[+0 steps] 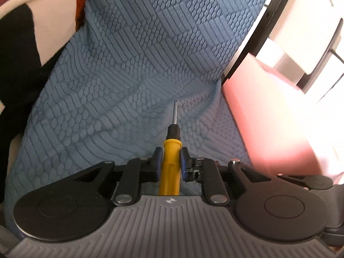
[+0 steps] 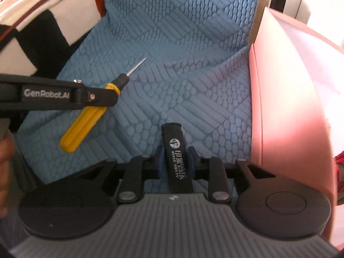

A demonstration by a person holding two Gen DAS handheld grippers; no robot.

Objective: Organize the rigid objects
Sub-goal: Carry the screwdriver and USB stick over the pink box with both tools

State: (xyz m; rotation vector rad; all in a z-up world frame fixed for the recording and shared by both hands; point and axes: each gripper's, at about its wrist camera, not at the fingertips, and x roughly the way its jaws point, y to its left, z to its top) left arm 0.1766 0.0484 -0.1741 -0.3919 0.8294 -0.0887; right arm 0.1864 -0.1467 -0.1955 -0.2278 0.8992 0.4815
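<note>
My left gripper is shut on a yellow-handled screwdriver, its black collar and thin metal shaft pointing forward over the blue textured cloth. The same screwdriver shows in the right wrist view, held by the left gripper that reaches in from the left. My right gripper is shut on a black lighter with white print, held above the cloth. A pink box stands close on the right; it also shows in the left wrist view.
A red, white and black checked blanket lies at the upper left, also in the left wrist view. White furniture with a black frame is beyond the pink box. Something red shows past the box's right side.
</note>
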